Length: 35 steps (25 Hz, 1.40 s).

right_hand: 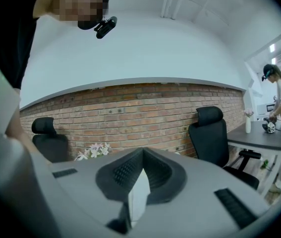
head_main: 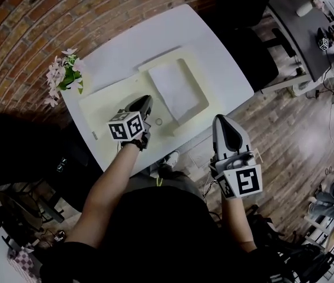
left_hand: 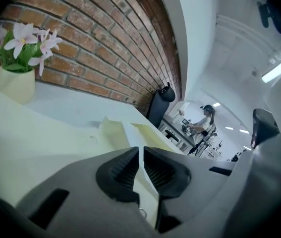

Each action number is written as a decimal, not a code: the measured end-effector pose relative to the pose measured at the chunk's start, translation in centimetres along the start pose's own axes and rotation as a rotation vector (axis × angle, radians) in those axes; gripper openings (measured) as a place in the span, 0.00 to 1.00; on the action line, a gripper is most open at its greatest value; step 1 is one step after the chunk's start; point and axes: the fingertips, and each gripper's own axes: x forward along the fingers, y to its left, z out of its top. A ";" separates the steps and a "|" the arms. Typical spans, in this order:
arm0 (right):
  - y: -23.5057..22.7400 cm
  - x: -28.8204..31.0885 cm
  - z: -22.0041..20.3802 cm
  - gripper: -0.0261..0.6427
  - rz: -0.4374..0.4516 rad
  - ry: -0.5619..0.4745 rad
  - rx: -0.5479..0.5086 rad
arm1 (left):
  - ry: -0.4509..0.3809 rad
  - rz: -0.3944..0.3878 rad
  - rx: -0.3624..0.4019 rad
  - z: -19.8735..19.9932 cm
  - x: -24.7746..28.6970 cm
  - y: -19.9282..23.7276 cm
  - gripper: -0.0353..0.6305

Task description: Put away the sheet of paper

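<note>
Fingers of left gripper, nearly together, beside sheet of paper.

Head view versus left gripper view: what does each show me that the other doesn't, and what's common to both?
Head view only: the sheet of paper seen whole, lying flat in the right half of the open cream folder; the left gripper from above with its marker cube; the wooden floor.
Left gripper view only: that gripper's jaws face on, nearly together with a thin slit between them; the cream vase under the flowers; a ceiling light.
Both: the flowers, the brick wall, the white table and the folder.
</note>
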 end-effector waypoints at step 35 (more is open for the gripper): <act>0.0 2.0 2.5 0.06 0.009 -0.036 -0.062 | -0.304 -0.043 0.482 13.7 -12.8 -7.7 0.09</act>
